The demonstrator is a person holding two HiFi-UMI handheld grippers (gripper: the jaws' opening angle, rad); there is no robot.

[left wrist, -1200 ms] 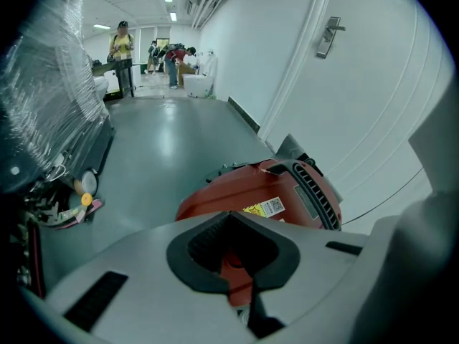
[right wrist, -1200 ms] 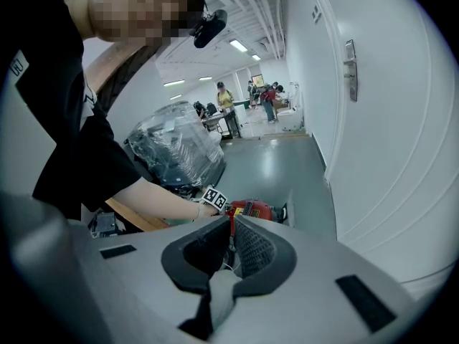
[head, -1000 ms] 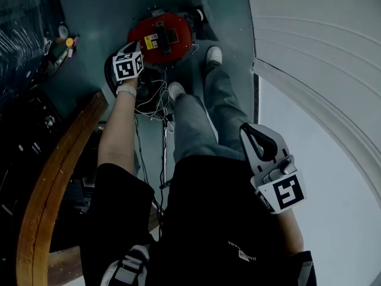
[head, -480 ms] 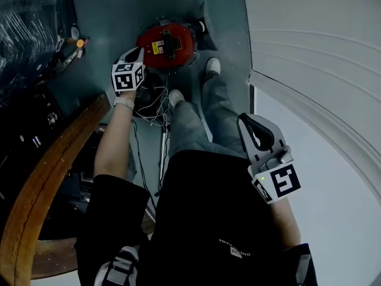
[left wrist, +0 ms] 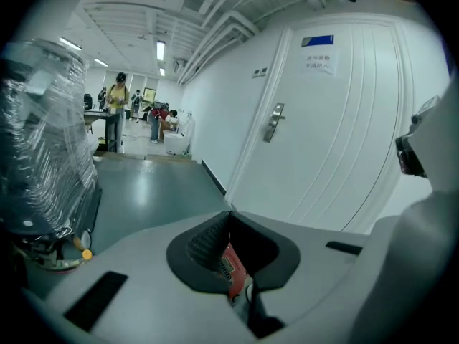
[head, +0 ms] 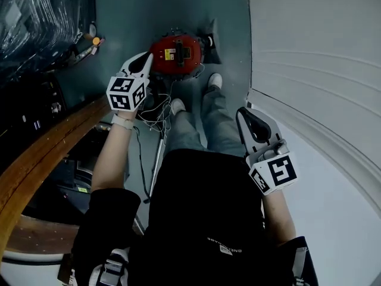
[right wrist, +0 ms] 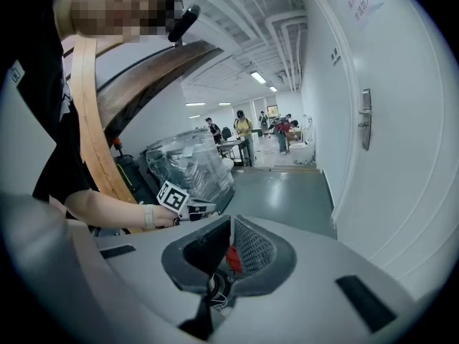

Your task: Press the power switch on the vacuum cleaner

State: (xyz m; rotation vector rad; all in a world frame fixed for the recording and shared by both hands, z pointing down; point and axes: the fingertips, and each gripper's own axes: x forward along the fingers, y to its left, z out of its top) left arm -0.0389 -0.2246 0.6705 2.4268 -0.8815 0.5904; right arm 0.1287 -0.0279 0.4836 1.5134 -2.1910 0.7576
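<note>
- Grey left claw [head: 144, 58], jaws together on nothing, points down at the red vacuum cleaner [head: 177, 55], which stands on the floor [head: 128, 16] by the white door [head: 309, 52].
- Approach step, I judge. Next, the closed tip must come down on the power switch, too small to pick out here.
- Left arm stretched forward. Right claw [head: 245, 114], likewise closed and empty, held back at the hip.

A shared workspace in an institutional building, seen from a corridor; the floor [left wrist: 150, 192] is glossy grey-green; a white panelled door [left wrist: 337, 120] with a lever handle [left wrist: 273, 122] and a blue sign [left wrist: 318, 41] stands at the right; overhead run bare pipes [left wrist: 215, 34] and strip lights [left wrist: 160, 50]; far off, people [left wrist: 118, 95] gather at desks [left wrist: 100, 117]; a plastic-wrapped bundle [left wrist: 43, 135] and a curved wooden counter [head: 36, 159] stand at the left.
</note>
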